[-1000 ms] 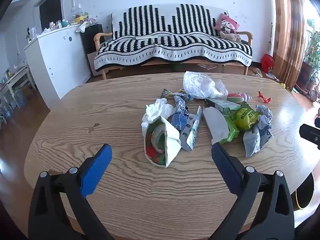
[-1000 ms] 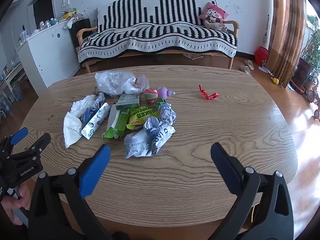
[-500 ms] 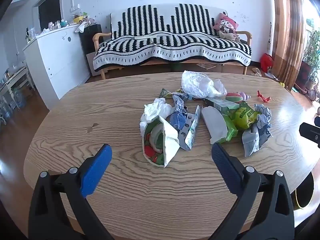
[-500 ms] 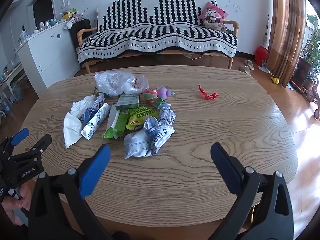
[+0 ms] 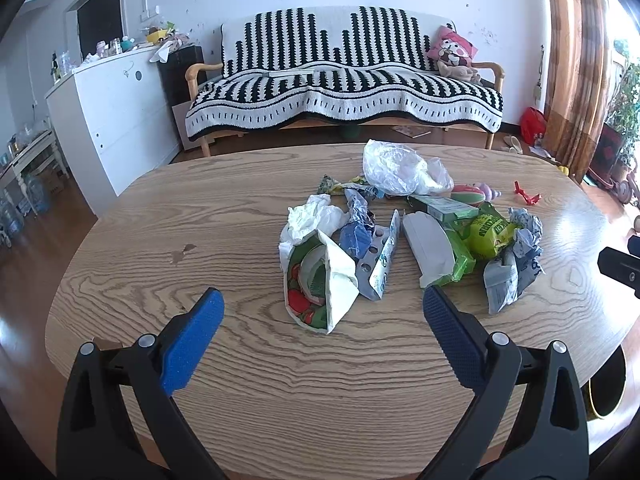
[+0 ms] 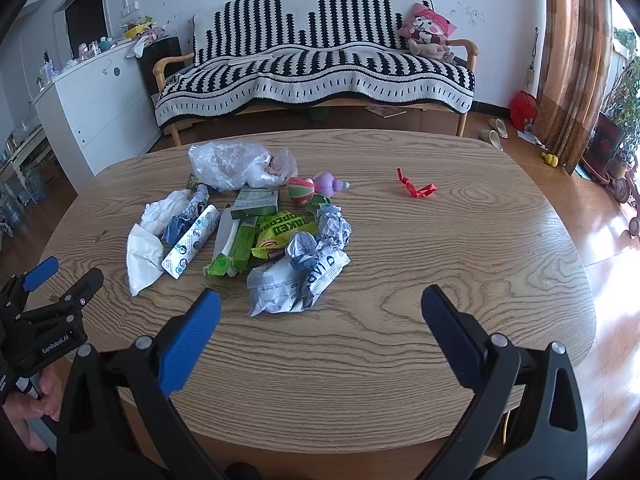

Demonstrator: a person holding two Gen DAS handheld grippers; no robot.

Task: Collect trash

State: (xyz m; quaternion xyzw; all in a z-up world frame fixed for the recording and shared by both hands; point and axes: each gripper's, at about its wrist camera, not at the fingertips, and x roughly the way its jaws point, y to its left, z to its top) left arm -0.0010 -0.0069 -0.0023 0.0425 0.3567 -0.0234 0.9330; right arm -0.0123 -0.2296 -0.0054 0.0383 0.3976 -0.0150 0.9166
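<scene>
A pile of trash lies on the oval wooden table (image 5: 160, 240): a folded white wrapper with fruit print (image 5: 320, 284), crumpled tissue (image 5: 312, 216), a clear plastic bag (image 5: 400, 168), a green snack bag (image 5: 490, 232) and crumpled paper wrappers (image 6: 296, 280). My left gripper (image 5: 320, 316) is open and empty, just short of the fruit-print wrapper. My right gripper (image 6: 320, 316) is open and empty, near the paper wrappers. The left gripper also shows at the lower left of the right wrist view (image 6: 52, 280).
A red ribbon scrap (image 6: 416, 190), a small ball (image 6: 301, 190) and a purple toy (image 6: 326, 182) lie on the table. A striped sofa (image 5: 340, 92) and a white cabinet (image 5: 116, 104) stand behind. A yellow-rimmed bin (image 5: 606, 388) sits below the table's right edge.
Both grippers have shifted only slightly; the left one has drawn back a little from the pile. Both stay open.
</scene>
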